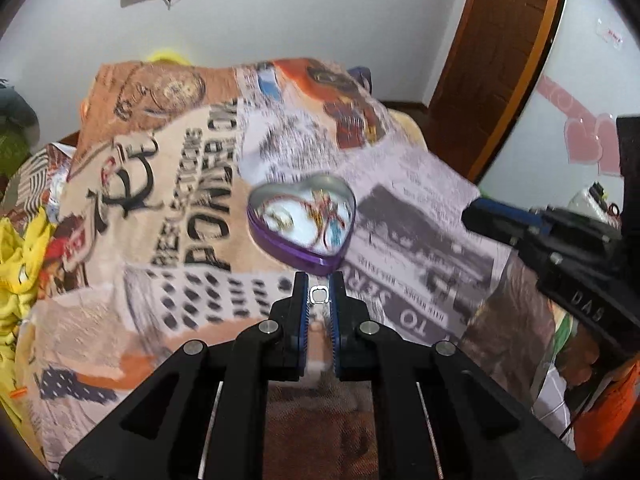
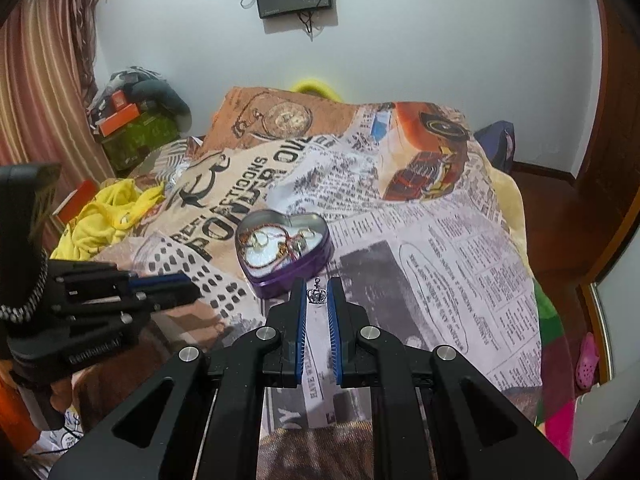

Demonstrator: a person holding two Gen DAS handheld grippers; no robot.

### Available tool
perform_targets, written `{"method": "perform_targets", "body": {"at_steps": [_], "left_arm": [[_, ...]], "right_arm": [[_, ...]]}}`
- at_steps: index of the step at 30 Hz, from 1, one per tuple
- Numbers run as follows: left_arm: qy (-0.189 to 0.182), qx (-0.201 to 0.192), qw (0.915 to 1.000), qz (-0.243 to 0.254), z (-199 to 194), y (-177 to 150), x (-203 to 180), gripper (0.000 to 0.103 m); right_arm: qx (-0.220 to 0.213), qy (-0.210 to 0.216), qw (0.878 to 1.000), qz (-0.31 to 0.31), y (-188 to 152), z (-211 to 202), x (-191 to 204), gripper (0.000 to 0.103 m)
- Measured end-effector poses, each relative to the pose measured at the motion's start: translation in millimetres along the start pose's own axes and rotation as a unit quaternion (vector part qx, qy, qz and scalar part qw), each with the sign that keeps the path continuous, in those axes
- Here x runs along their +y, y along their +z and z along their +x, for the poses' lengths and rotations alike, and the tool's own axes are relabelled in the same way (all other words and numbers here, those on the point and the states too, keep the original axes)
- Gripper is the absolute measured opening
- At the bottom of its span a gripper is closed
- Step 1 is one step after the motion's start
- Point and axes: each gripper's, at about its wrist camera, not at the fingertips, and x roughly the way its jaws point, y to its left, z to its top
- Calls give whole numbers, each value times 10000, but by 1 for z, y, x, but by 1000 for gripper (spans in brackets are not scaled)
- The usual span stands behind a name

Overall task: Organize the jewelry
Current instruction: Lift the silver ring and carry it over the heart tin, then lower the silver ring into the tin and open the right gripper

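Only the left wrist view shows the small silver ring [image 1: 319, 294] pinched at the tips of the left claw [image 1: 319, 286]; only the right wrist view shows the crown-shaped charm [image 2: 316, 295] clamped in the right claw [image 2: 317, 290], plus striped curtains [image 2: 36, 92] far left; a newspaper-print blanket [image 2: 440, 248] covers the bed, yellow cloth [image 2: 108, 216] at its left; the open purple heart-shaped tin [image 2: 282, 252], holding tangled jewelry, lies just beyond both claws.

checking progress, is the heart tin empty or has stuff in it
Not empty: the heart tin is open, with rings and tangled chains lying on its white lining.
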Motion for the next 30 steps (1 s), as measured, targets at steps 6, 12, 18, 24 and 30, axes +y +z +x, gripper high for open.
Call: {"method": "perform_targets", "body": {"at_steps": [6, 12, 18, 24, 30], "left_arm": [[-11, -324, 9995, -11, -14, 20, 5, 8], [-51, -499, 9987, 60, -11, 37, 6, 8], [-104, -526, 9986, 39, 3, 48, 10, 8], [-114, -419, 9990, -48, 22, 53, 21, 8], [-211, -211, 9995, -83, 45, 52, 31, 8]], "right_arm": [[-158, 36, 9998, -83, 12, -1, 6, 9], [-269, 102, 9995, -155, 25, 5, 13, 9], [-331, 190, 9991, -196, 38, 19, 18, 9], [-301, 302, 9989, -219, 46, 37, 21, 9], [-70, 402, 9988, -283, 43, 60, 25, 9]]}}
